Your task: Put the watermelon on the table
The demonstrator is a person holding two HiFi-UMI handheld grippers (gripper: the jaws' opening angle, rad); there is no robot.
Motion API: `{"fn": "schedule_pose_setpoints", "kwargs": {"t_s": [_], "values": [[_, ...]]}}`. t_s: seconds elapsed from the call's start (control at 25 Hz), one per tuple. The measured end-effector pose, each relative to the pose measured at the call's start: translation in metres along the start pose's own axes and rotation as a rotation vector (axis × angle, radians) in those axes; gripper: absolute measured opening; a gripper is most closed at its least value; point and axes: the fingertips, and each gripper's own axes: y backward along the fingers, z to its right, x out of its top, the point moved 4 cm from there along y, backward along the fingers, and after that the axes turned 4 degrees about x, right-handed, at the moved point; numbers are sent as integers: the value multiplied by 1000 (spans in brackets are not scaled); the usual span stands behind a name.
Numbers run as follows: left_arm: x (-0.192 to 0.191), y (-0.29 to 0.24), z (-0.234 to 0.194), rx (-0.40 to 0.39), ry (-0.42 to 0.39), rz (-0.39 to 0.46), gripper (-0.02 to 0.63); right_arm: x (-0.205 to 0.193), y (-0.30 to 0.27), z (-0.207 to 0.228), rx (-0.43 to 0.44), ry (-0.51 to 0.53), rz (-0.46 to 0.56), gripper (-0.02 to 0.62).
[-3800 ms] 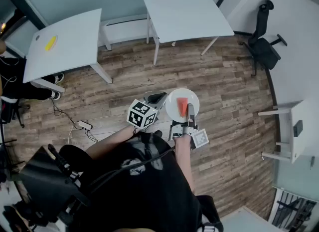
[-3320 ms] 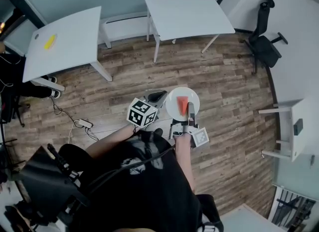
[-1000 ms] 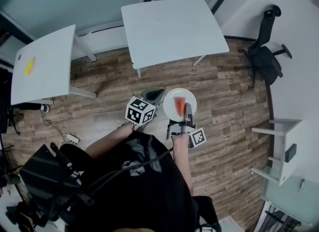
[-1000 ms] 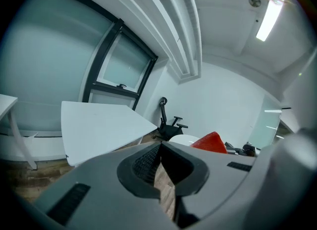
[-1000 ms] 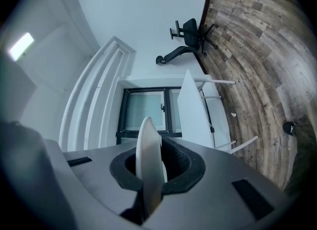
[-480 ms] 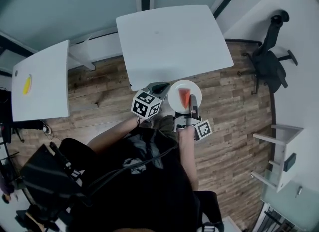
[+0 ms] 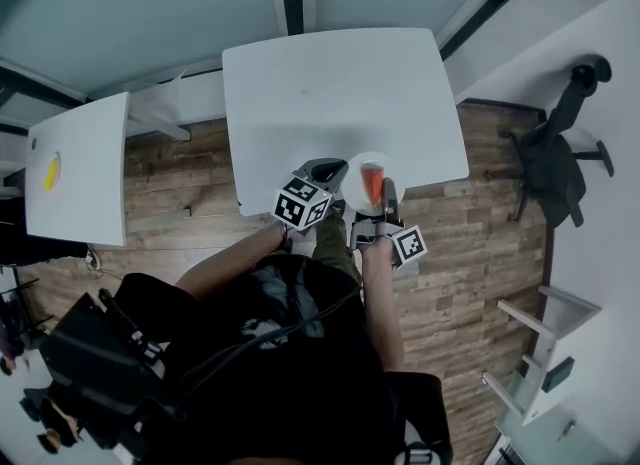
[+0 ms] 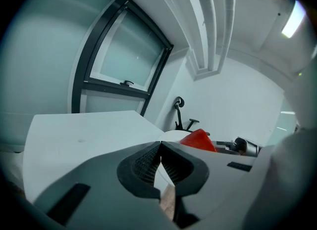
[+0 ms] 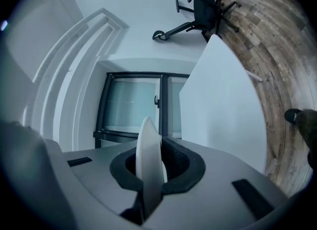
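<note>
A red watermelon slice (image 7: 372, 182) lies on a small white plate (image 7: 356, 190). My right gripper (image 7: 386, 191) is shut on the plate's near rim, and the plate hangs over the near edge of the white table (image 7: 330, 93). In the right gripper view the plate (image 9: 148, 156) stands edge-on between the jaws. My left gripper (image 7: 325, 169) is just left of the plate, shut and holding nothing. In the left gripper view its jaws meet (image 8: 159, 159), with the watermelon slice (image 8: 198, 140) and the table (image 8: 79, 127) beyond them.
A second white table (image 7: 80, 178) with a yellow thing (image 7: 50, 171) on it stands to the left. A black office chair (image 7: 560, 153) is at the right, on the wooden floor (image 7: 470, 243). White furniture (image 7: 530, 348) sits at the lower right.
The person has walked up to the table. Both grippers moved forward with the plate, which hung over the floor before and now hangs over the table's near edge.
</note>
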Motion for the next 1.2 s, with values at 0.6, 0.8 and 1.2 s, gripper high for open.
{"fn": "schedule_pose_setpoints", "kwargs": {"t_s": [0.6, 0.8, 1.2], "values": [[47, -203, -101, 238, -46, 38, 6, 119, -252, 107, -70, -8, -35, 25], [53, -202, -135, 274, -52, 29, 6, 130, -311, 153, -130, -43, 96, 25], [50, -170, -170, 308, 160, 12, 6, 123, -351, 167, -427, 255, 5, 28]]}}
